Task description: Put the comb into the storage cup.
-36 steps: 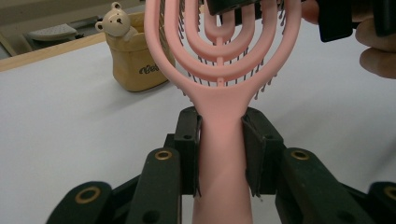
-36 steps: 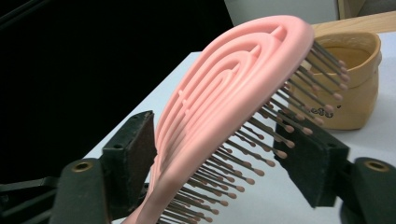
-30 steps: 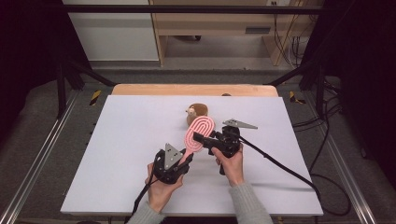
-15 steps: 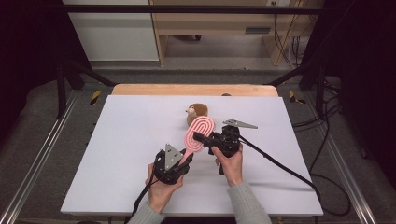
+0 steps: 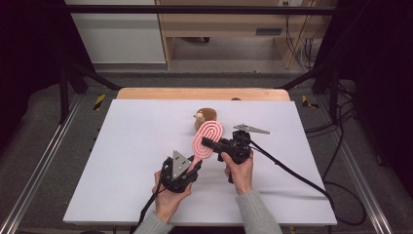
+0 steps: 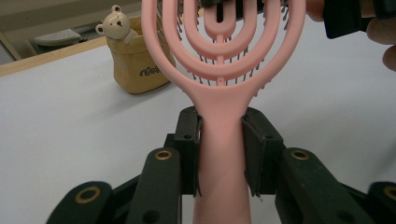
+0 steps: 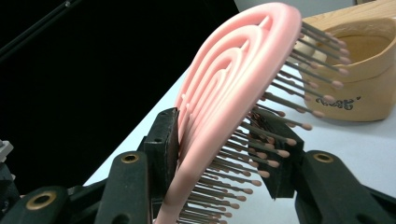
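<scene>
At the left of the high view, the left gripper (image 5: 194, 165) has the pink hairbrush (image 5: 208, 139) by its handle. In the left gripper view both pads (image 6: 188, 154) press flat on either side of the handle (image 6: 221, 158), the jaws partly closed to its width, so this grip looks secure. The brush is held off the white table (image 5: 122, 161), its looped head tilting up and away from the person toward the middle of the table.

Further right, the right gripper (image 5: 208, 143) reaches in from the side and brackets the head of the brush. Its jaws have just been closing, with the head between them. In the right gripper view one pad (image 7: 164, 140) lies against the smooth back of the head (image 7: 233, 79), while the other sits in among the bristles (image 7: 280, 135) (whether it bears on them firmly I cannot tell).

By my judgement the brush is already lifted and a handover from left to right is about half done: the second grip is forming, the first not yet released. What remains is probably the release and carrying the brush to the tan bear holder (image 5: 206, 117) standing just beyond it, still empty as far as its open top (image 7: 359, 42) shows.
</scene>
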